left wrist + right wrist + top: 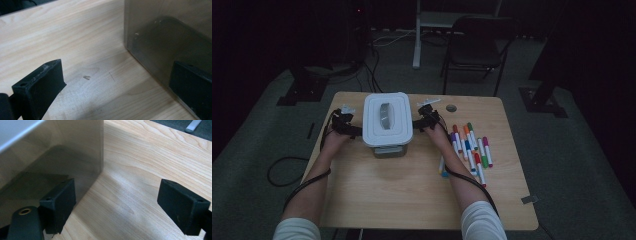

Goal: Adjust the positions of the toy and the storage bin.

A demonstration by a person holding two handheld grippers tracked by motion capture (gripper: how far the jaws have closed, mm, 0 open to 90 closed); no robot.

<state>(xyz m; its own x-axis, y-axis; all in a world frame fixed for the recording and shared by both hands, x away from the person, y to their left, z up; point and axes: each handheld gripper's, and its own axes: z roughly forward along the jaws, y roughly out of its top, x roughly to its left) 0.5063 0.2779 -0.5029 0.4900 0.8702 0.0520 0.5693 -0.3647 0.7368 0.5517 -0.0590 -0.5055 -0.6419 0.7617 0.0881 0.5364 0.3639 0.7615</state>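
Observation:
A clear plastic box with a white lid (387,118) stands on the wooden table (412,190), toward the back middle. My left gripper (353,129) sits against the box's left side and my right gripper (418,124) against its right side. In the left gripper view the jaws stand wide apart, open (115,85), with the box wall (165,37) close by the right jaw. The right gripper view shows its jaws open (120,205) too, the box wall (50,162) beside the left jaw. Nothing is held between either pair.
Several coloured markers (472,147) lie on the table to the right of the right hand. A round cable hole (451,108) is near the back right. A dark chair (474,45) and a table leg (417,35) stand beyond the table.

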